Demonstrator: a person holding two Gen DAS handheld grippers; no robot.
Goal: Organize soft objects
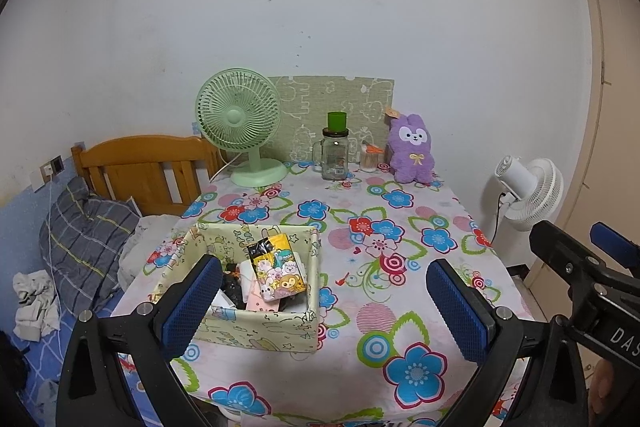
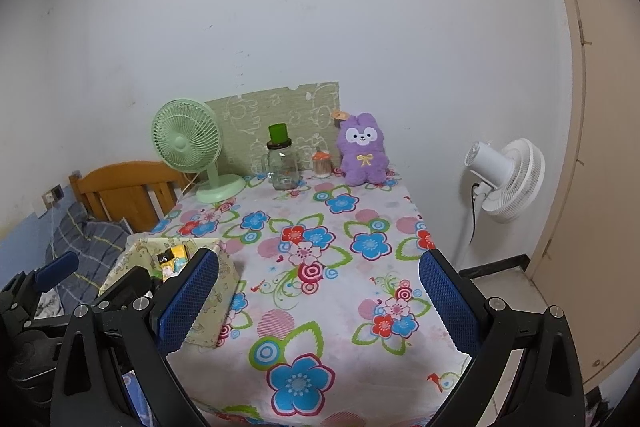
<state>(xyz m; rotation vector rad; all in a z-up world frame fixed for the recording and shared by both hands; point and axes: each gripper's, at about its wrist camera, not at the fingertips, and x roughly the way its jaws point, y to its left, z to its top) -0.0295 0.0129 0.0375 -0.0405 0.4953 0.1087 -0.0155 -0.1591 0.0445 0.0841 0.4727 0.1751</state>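
Observation:
A yellow-green fabric storage box (image 1: 256, 327) stands on the near left of the flowered table (image 1: 360, 223). It holds a colourful cartoon packet (image 1: 276, 267) and other soft items. The box also shows in the right wrist view (image 2: 208, 311). A purple plush rabbit (image 1: 412, 149) sits upright at the table's far right, also in the right wrist view (image 2: 362, 151). My left gripper (image 1: 324, 311) is open and empty, with its left finger in front of the box. My right gripper (image 2: 318, 307) is open and empty over the table's near edge.
A green desk fan (image 1: 240, 127), a glass jar with a green cup on top (image 1: 335, 151) and a small toothpick jar (image 1: 369, 159) line the back. A white floor fan (image 1: 528, 191) stands right of the table, a bed with a pillow (image 1: 86, 231) left.

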